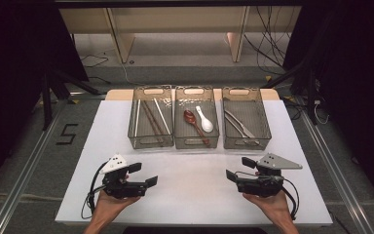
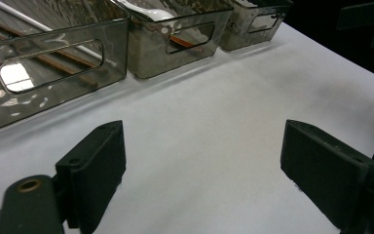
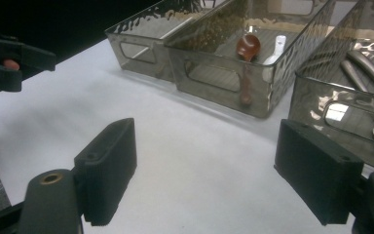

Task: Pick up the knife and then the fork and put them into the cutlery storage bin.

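Observation:
Three smoky clear bins stand in a row at the back of the white table. The left bin holds chopsticks. In the middle bin lie a brown spoon and a white spoon. Metal cutlery lies in the right bin. My left gripper sits low at the front left, open, with bare table between its jaws. My right gripper is open at the front right, with nothing between its jaws.
A bare strip of white table lies between the grippers and the bins. Beyond the table are dark floor, cables and wooden furniture legs. The right gripper view shows the brown spoon behind the middle bin's wall.

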{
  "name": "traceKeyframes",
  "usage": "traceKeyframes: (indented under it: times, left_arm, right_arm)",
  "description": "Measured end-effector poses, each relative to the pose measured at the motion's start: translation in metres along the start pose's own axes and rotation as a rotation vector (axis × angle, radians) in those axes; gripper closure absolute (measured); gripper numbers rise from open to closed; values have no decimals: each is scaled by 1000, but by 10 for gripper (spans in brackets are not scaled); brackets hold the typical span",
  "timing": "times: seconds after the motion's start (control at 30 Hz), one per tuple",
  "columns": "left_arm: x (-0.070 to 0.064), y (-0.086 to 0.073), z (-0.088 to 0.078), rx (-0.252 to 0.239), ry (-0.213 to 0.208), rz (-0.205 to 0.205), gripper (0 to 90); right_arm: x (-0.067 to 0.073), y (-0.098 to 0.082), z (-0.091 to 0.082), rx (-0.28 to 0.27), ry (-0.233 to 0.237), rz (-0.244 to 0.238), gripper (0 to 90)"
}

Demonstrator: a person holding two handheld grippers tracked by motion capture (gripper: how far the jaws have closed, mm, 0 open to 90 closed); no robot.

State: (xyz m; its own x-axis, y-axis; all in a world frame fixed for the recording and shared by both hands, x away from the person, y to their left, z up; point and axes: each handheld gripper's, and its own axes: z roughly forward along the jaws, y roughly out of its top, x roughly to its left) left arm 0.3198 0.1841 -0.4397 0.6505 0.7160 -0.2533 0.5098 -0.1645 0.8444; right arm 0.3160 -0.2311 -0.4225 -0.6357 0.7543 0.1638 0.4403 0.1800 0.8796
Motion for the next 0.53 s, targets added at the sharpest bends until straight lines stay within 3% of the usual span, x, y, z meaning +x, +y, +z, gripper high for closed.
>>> traceKeyframes:
  times: [0.53]
  left_arm:
    - [0,0,-1,-12,0,3,161]
  right_arm:
    - [2,-9,2,-1,6,-7,235]
